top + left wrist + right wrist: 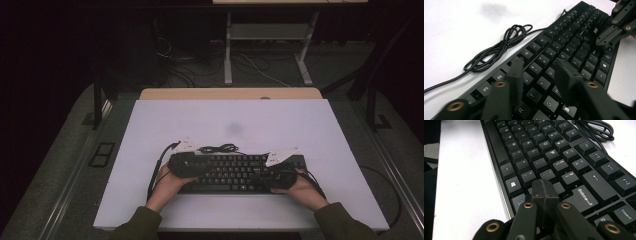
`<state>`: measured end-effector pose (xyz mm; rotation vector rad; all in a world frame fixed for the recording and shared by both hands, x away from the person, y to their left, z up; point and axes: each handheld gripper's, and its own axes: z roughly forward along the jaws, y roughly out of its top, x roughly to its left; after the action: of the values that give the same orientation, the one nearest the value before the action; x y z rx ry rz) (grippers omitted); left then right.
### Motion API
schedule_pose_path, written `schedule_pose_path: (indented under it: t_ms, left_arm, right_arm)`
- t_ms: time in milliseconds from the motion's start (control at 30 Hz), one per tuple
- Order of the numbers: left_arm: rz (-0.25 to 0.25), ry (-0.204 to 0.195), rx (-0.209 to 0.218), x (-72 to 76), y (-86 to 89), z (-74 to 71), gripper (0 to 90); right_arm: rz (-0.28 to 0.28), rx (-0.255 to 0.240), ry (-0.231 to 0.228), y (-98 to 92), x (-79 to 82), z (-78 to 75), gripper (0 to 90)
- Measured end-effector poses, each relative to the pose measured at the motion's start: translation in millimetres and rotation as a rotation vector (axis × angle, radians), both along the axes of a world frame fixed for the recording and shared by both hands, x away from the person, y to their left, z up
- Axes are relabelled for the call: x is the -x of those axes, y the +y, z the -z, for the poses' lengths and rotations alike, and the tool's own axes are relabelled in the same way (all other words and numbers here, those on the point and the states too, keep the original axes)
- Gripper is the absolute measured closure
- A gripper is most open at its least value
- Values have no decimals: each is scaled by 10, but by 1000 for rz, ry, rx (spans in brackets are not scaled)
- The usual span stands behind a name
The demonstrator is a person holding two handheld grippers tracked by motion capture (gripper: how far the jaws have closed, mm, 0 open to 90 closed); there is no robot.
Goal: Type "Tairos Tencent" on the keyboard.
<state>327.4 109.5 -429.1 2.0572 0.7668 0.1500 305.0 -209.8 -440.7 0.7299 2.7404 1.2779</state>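
Two grippers over black keyboard (235,172), right gripper (543,188) fingers together

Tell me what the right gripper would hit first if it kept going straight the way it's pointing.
Most likely the black keyboard: the right gripper, jaws shut together, angles down over its right end, tips just above the keys near Enter. Depth is hard to judge.

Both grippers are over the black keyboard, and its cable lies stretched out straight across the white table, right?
Not quite. The cable lies coiled in a loose bundle behind the keyboard, as the left gripper view shows. The left gripper and right gripper are indeed over the keys.
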Motion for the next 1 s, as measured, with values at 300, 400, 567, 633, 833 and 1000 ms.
schedule_pose_path:
  t_ms: [300, 400, 567, 633, 833, 1000]
  left_arm:
    - [2, 32, -46, -8, -31, 3, 892]
    - [4, 42, -57, -11, -31, 12, 893]
    - [7, 46, -73, -10, -33, 19, 893]
    - [2, 53, -78, -6, -37, 21, 893]
    - [-1, 56, -90, -8, -38, 27, 893]
    - [5, 56, -97, -13, -30, 27, 893]
  right_arm:
    - [-1, 1, -4, 2, 2, -1, 894]
    - [-1, 2, -4, 2, 3, -1, 894]
    - [0, 3, -5, 4, 5, -2, 894]
    - [-1, 3, -6, 3, 4, -1, 895]
    - [-2, 4, -8, 4, 5, -1, 895]
    - [-2, 5, -6, 4, 5, -1, 895]
